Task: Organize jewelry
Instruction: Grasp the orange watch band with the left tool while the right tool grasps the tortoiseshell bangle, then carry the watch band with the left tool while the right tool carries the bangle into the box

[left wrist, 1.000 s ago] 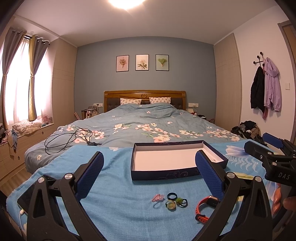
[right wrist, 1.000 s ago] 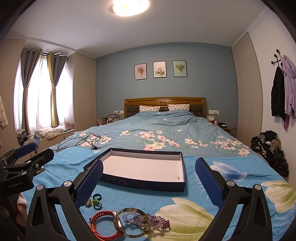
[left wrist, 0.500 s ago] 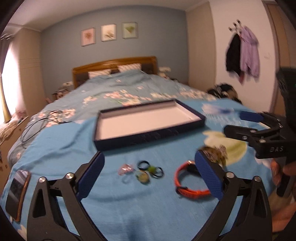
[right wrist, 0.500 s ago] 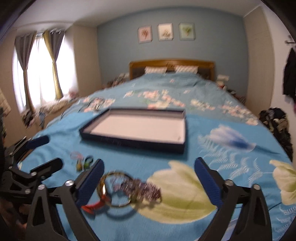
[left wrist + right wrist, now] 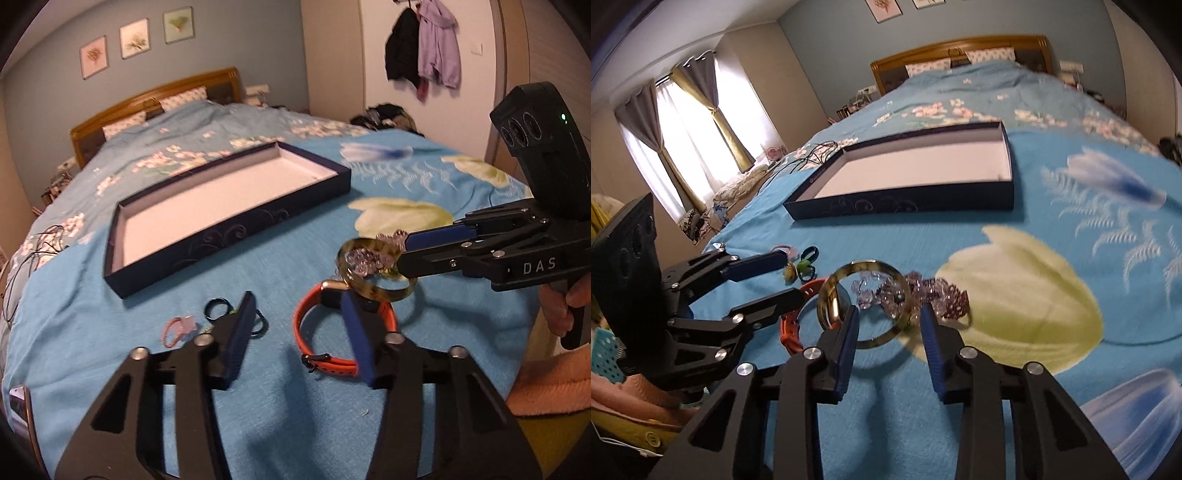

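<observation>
Closing over a bed (image 5: 92,325) spread with a bright blue floral blanket, the left hand-held gripper (image 5: 299,317) angles down toward an orange wristband (image 5: 306,321) lying flat on the fabric. Seen from the left wrist, one blue pad crosses the band's right side and the other stands to its left over a cluster of small rings (image 5: 218,308); the pads have not yet pressed on the band. A pink beaded piece (image 5: 177,328) lies just beside the rings. Farther back sits an open dark-blue box (image 5: 229,236) with a white inside, nothing in it. At right, the right hand-held gripper (image 5: 400,254) reaches in level with a gold bangle (image 5: 373,288) and a clear purple bead bracelet (image 5: 369,258), a hand (image 5: 561,306) on its grip.

From the right wrist, the right hand-held gripper (image 5: 888,315) is closing with the gold bangle (image 5: 827,299) between its blue pads; the near rim of the ring lies in the gap, the pads not yet clamped on it. The bead bracelet (image 5: 942,295) trails across the bangle and out to the right over a pale yellow flower print. At left, the left hand-held gripper (image 5: 792,275) straddles the orange wristband (image 5: 788,336), the small rings (image 5: 805,266) near its upper finger. The box (image 5: 905,203) lies beyond, well apart from the jewelry.
</observation>
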Demonstrator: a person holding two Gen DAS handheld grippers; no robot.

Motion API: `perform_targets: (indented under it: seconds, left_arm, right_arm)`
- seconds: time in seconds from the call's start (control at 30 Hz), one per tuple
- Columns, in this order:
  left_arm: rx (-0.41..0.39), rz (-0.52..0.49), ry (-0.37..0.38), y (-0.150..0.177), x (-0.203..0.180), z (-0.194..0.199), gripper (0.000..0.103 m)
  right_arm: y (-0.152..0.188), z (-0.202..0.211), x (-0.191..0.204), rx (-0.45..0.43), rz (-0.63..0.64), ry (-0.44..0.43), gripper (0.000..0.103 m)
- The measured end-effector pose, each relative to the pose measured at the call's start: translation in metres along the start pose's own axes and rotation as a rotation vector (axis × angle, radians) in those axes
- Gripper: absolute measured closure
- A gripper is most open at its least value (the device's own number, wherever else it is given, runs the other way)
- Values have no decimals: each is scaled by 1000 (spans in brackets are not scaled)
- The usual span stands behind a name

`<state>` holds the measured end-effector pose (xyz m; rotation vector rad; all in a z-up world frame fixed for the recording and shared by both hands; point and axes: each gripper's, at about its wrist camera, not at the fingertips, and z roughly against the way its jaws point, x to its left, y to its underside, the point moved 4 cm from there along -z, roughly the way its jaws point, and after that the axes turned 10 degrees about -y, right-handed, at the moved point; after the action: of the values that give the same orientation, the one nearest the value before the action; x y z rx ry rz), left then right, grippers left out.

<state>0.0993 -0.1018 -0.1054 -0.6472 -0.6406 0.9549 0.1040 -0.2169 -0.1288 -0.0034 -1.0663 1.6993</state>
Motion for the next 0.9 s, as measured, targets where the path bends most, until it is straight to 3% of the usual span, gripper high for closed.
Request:
perform_targets:
  seconds: [0.13, 0.17, 0.23, 0.3, 0.47, 0.63, 0.87, 0.9]
  left_arm:
    - [51, 7, 45, 4, -3, -6, 81]
    - [63, 15, 59, 6, -3, -5, 83]
    - [83, 17, 63, 10, -3, -6, 83]
    - [96, 18, 75, 13, -2, -2, 81]
    - [98, 15, 138, 13, -1, 8, 72]
    - [79, -12, 131, 2, 2, 1, 71]
    - [97, -92, 152, -5, -7, -16, 84]
    - [104, -95, 151, -5, -7, -18, 91]
  right_arm:
    - [1, -3, -1, 18, -23, -12, 74]
    - [1, -5, -2, 26, -27, -11, 80]
    - [3, -8, -7, 46, -31, 3, 93]
    - [4, -10, -10, 52, -30, 7, 97]
    - [0, -6, -10, 51, 29, 52, 99]
    - [3, -8, -10, 79, 50, 59, 92]
    - [5, -8, -12, 72, 43, 49, 96]
    - [4, -8, -13, 70, 42, 49, 97]
